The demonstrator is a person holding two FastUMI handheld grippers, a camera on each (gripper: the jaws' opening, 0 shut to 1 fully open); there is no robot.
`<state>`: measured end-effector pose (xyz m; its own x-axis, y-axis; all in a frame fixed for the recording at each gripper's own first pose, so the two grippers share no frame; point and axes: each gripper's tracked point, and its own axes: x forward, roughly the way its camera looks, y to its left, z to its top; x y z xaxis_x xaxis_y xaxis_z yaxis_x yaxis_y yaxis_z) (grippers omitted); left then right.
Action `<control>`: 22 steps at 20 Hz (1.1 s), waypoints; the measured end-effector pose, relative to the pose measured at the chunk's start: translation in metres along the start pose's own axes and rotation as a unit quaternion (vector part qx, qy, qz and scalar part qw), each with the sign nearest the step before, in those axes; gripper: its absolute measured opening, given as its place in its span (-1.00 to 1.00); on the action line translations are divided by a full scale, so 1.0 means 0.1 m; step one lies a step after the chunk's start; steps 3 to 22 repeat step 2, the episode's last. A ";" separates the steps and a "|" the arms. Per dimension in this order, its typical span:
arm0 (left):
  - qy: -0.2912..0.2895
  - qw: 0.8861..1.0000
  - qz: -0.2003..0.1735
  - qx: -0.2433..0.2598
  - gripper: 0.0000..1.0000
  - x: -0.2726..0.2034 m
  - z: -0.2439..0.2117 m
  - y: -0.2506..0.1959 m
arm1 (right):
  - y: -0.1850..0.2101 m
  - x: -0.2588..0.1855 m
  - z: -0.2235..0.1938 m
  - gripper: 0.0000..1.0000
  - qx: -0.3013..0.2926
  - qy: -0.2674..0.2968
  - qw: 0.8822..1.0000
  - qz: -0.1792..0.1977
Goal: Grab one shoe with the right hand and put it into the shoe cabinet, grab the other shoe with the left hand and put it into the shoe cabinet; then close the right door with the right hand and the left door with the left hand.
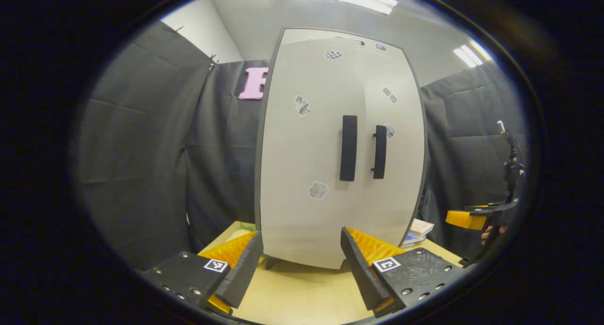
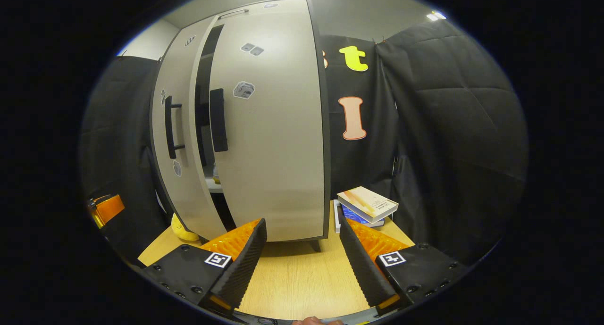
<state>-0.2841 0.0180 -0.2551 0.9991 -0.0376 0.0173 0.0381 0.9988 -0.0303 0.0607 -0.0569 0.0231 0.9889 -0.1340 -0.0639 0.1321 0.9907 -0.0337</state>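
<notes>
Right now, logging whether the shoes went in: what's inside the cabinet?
Through the gap between the doors in the right gripper view, the cabinet shows a dark interior and a pale shelf edge. The doors cover the rest; shoes can't be confirmed.

Shoe cabinet (image 2: 245, 127): stands on table (image 2: 297, 278), toward its back. Left door (image 2: 177, 141) stands slightly ahead of right door (image 2: 273, 127), a gap between them. Books (image 2: 365, 207): stacked on the table, just right of the cabinet. Booth wall behind and beside.

The shoe cabinet (image 1: 306, 150) at frame centre looks smooth and matt, the table (image 2: 292, 273) below shows light wood grain, and the books (image 2: 368, 204) at lower right have glossy paper covers.
</notes>
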 end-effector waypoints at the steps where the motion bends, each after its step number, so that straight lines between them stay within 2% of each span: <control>1: -0.003 1.000 -0.002 0.002 0.90 0.04 0.02 0.01 | 0.02 0.00 0.00 0.95 0.000 -0.001 1.000 -0.001; 22: -0.007 1.000 -0.004 0.004 0.90 0.08 0.04 0.01 | 0.03 0.01 0.00 0.95 0.000 -0.003 1.000 -0.002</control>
